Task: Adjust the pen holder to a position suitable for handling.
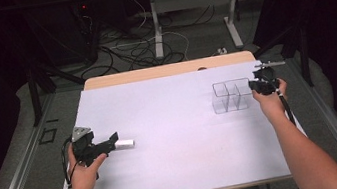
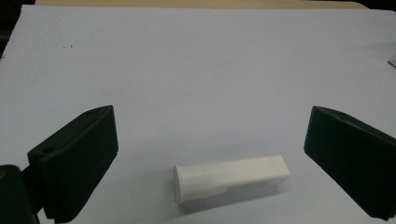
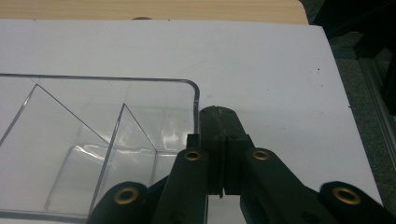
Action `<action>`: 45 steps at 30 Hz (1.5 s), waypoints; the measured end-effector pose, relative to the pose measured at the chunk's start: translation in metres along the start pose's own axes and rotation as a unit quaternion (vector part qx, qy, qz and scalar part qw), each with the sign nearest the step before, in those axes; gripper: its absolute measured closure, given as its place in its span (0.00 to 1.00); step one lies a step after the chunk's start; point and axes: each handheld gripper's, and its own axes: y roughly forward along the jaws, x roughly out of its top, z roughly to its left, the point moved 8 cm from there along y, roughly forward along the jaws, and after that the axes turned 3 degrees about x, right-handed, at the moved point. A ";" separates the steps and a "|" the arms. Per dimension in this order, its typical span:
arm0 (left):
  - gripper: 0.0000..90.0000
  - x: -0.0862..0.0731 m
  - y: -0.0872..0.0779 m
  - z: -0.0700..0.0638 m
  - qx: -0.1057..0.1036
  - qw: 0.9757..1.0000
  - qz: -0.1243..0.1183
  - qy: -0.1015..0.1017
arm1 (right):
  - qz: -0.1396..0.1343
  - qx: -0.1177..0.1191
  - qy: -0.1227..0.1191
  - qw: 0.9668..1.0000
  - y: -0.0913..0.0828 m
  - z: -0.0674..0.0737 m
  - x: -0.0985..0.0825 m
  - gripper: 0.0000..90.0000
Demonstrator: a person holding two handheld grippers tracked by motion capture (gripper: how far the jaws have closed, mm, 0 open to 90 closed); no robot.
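The white tube (image 2: 231,179) lies flat on its side on the bench (image 1: 173,139), toward the near left part of the pale sheet that covers it. From where I stand the bench is the biggest thing here, its wooden edge showing along the far side, with cables and frame legs on the floor beyond. Next in size is the clear divided box (image 1: 230,96), standing on the right half of the sheet, well apart from the tube; its partitions split it into several compartments. At its right wall sits the right gripper (image 1: 262,84), held in the person's right hand (image 1: 271,99). In the right gripper view its two black jaws are pressed together, with nothing seen between them, just beside the box's rounded corner. The left gripper (image 1: 111,142) rests low at the tube's left end, held by the left hand (image 1: 85,175). Its jaws stand wide apart, the tube lying between them, not touched by either.
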 end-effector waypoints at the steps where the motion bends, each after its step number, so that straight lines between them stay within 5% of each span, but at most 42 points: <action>1: 0.03 0.000 0.000 0.000 0.000 1.000 0.000 0.000 | 0.001 0.003 0.002 1.000 0.000 0.001 0.000 1.00; 20: 0.03 0.000 0.000 0.000 0.001 1.000 0.001 0.000 | 0.027 0.033 0.016 0.999 -0.002 0.059 -0.009 1.00; 37: 0.03 0.000 0.000 0.000 0.001 1.000 -0.001 0.002 | 0.053 0.116 -0.025 0.992 -0.001 0.164 -0.024 1.00; 45: 0.03 0.000 0.000 0.000 0.002 1.000 0.001 0.002 | 0.042 0.136 -0.039 0.989 0.003 0.189 -0.026 1.00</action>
